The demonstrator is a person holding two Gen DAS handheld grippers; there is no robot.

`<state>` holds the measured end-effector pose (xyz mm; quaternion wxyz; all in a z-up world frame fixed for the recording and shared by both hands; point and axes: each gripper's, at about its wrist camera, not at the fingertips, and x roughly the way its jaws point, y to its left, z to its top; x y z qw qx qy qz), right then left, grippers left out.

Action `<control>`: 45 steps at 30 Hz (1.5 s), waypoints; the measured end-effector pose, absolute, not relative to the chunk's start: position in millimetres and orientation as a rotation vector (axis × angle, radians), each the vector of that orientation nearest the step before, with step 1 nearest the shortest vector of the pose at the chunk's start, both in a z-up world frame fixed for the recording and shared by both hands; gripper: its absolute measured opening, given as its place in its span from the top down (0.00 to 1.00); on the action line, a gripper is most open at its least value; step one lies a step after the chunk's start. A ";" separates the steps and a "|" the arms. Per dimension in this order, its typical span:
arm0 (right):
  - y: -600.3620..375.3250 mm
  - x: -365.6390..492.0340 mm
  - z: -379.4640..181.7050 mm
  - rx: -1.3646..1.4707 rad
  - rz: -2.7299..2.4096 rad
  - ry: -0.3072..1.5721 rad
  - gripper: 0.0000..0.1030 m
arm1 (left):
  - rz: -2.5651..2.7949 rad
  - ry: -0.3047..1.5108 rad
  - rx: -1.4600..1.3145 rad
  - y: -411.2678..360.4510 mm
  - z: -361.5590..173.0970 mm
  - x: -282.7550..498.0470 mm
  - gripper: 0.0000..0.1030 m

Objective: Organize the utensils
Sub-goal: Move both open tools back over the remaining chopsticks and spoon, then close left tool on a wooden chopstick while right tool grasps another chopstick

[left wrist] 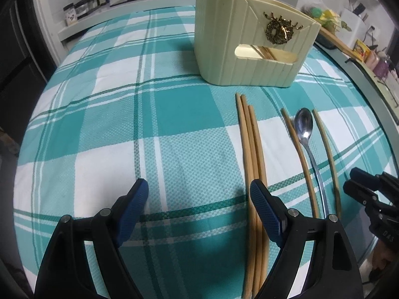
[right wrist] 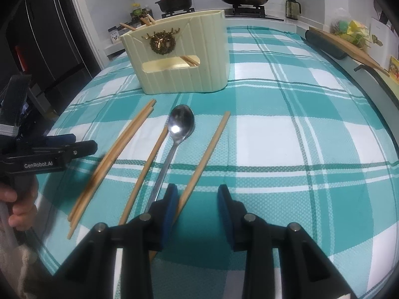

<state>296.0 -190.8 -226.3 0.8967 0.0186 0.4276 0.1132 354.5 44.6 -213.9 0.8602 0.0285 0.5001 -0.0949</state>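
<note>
Ahead, cream holder [right wrist: 179, 52] beyond spoon [right wrist: 174, 139] and loose chopsticks [right wrist: 109, 157] — left tool [left wrist: 199, 194] wide, right tool [right wrist: 198, 199] wide.

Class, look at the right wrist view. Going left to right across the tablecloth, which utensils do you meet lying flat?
Bundle of chopsticks → single chopstick → spoon → single chopstick.

Black grippers [left wrist: 199, 194], blue textured fingers [left wrist: 132, 209]

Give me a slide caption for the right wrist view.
Open right gripper hovers near spoon and chopsticks before cream holder.
</note>
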 end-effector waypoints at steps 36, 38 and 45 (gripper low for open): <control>-163.8 312.8 -235.3 -0.170 0.214 0.914 0.73 | -0.111 1.054 0.141 36.9 -228.0 367.9 0.14; -166.1 308.9 -234.2 -0.187 0.211 0.913 0.77 | -0.085 1.053 0.128 44.1 -228.3 359.9 0.14; -199.2 289.2 -234.6 -0.200 0.176 0.917 0.77 | -0.033 1.068 0.058 71.3 -230.0 329.1 0.14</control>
